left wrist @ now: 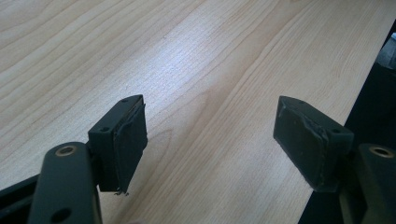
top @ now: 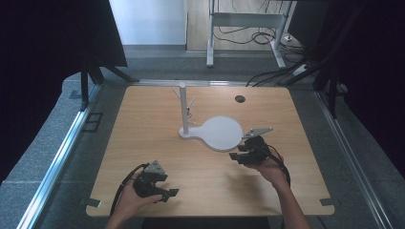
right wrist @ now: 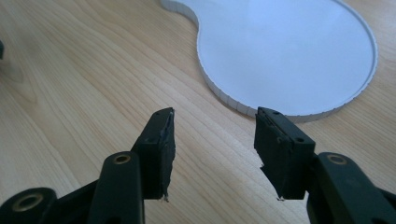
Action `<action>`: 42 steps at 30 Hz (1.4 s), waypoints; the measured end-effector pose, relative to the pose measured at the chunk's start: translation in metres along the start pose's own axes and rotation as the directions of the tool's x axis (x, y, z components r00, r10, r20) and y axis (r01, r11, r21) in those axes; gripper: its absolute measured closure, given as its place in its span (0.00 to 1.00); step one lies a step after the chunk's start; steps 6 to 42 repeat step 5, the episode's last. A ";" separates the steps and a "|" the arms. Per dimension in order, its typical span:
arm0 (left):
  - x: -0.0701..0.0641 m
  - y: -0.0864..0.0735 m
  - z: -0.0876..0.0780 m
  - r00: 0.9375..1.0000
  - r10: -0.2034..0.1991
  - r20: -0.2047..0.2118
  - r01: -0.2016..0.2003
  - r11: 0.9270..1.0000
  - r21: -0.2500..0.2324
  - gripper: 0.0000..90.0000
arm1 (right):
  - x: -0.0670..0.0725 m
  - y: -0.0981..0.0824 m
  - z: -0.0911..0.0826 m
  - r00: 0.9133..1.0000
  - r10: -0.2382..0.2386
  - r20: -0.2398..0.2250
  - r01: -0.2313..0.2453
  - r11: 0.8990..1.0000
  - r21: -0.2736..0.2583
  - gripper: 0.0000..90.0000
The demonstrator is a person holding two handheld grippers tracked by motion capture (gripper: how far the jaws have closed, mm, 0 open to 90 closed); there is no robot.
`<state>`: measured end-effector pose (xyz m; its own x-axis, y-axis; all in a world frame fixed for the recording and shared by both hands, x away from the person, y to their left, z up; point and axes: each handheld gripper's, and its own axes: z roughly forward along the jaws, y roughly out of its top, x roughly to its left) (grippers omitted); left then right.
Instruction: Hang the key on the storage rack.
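Two hand-held grippers wait over a wooden table [top: 157,143], nothing caught in either.

At the near left the left gripper [top: 168,193] sits low above bare wood, its jaws spread wide and empty. Mid-table stands a white stand [top: 217,133], a thin post rising from its round flat base. Just beside that base's near-right rim, the right gripper [right wrist: 212,140] hovers, jaws parted around nothing.
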<state>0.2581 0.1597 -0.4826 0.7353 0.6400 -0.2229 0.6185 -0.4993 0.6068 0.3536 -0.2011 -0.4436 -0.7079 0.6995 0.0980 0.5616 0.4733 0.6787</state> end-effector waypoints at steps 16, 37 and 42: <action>0.003 0.000 -0.001 1.000 -0.009 -0.006 0.009 1.000 -0.005 0.29 | 0.002 -0.023 -0.007 0.999 0.031 -0.014 -0.032 0.996 -0.078 0.50; 0.003 0.000 -0.001 1.000 -0.009 -0.006 0.009 1.000 -0.005 0.29 | 0.002 -0.023 -0.007 0.999 0.031 -0.014 -0.032 0.996 -0.078 0.50; 0.003 0.000 -0.001 1.000 -0.009 -0.006 0.009 1.000 -0.005 0.29 | 0.002 -0.023 -0.007 0.999 0.031 -0.014 -0.032 0.996 -0.078 0.50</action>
